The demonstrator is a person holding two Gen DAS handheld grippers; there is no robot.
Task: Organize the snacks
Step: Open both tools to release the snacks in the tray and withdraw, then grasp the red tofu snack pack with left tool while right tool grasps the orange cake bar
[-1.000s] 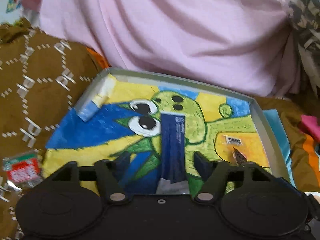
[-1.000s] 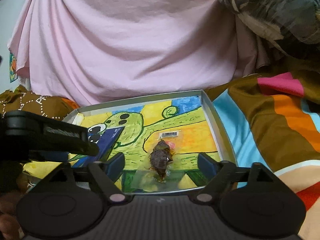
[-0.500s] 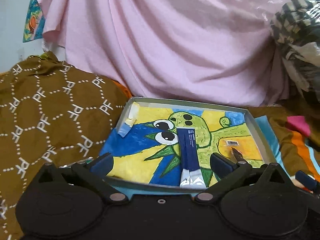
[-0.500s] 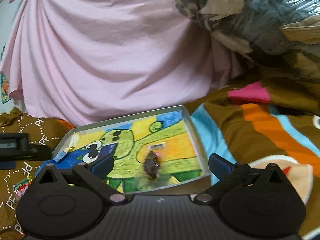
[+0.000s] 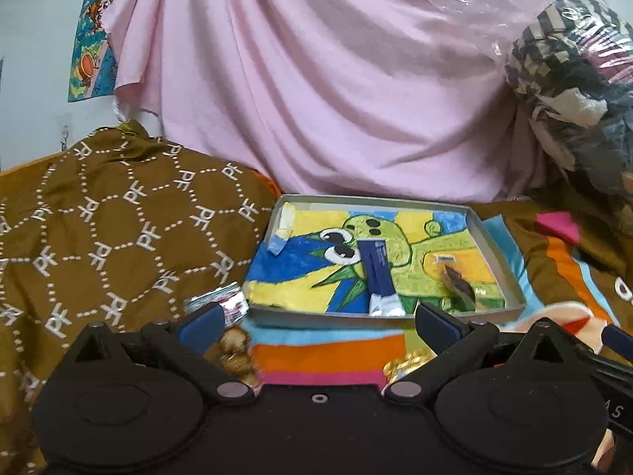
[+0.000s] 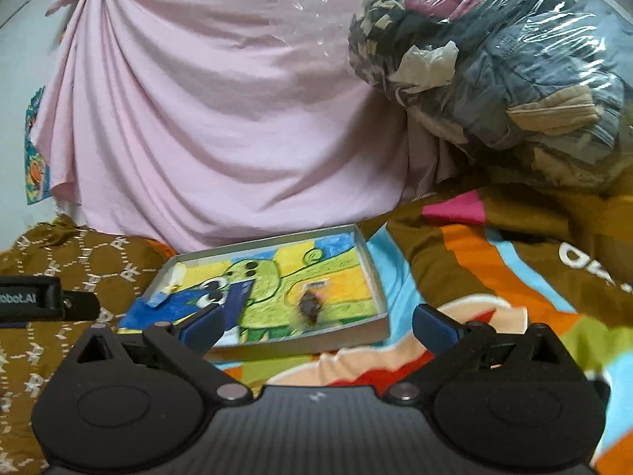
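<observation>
Black left gripper [image 5: 316, 318] and right gripper [image 6: 316, 322] – jaws just opened wide, nothing between | both now back from the painted tray [image 5: 496, 253], earlier right over it | blue snack packet [image 5: 378, 273] mid-tray, dark wrapped snack [image 5: 459, 287] at right – both delivered | silver packet [image 5: 221, 303], gold sweets [image 5: 407, 362] outside the near edge – likely next.

The tray [image 5: 499, 265] is grey-walled, its floor a green cartoon creature on yellow and blue, with a navy packet [image 5: 378, 267] across it. At nine o'clock a brown cloth [image 5: 118, 229] bears white "PF" hexagons; at twelve hangs a plain pink sheet [image 5: 336, 91]. The blanket [image 6: 494, 277] at three o'clock is striped brown, orange, light blue and pink.
</observation>
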